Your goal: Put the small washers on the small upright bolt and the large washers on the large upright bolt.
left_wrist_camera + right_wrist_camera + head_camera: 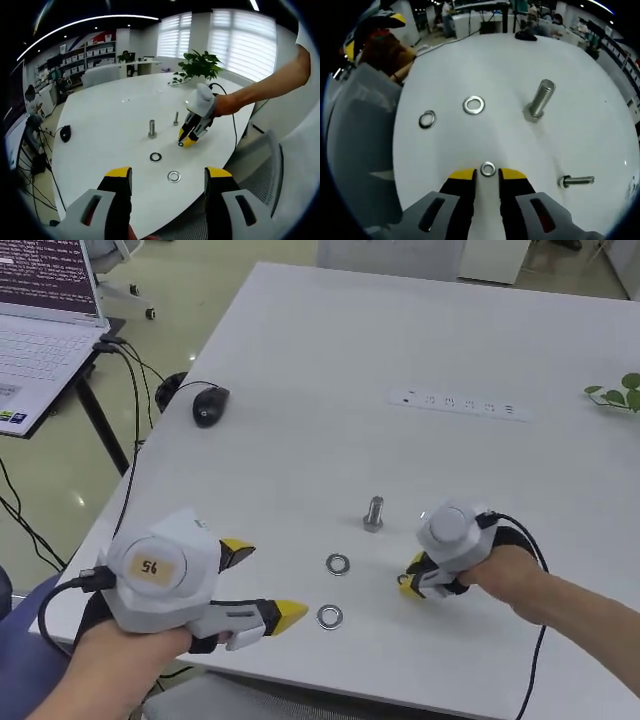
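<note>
The large upright bolt (373, 513) (152, 128) (540, 100) stands mid-table. The small bolt (176, 118) (576, 181) stands just beyond it. Two large washers lie flat near the front edge: one (338, 564) (155, 157) (473, 105) and another (329, 617) (174, 176) (427, 119). My right gripper (408, 582) (184, 141) (488, 173) is low over the table to the right of the large bolt, its yellow tips pinching a small washer (488, 169) (181, 144). My left gripper (265, 583) (169, 176) hovers open at the front left, with nothing between its fingers.
A black mouse (210, 405) lies at the far left of the white table (300, 360), and a white power strip (458, 404) at the back right. A laptop (40, 330) stands off the table's left side, and plant leaves (620, 395) reach in at the right edge.
</note>
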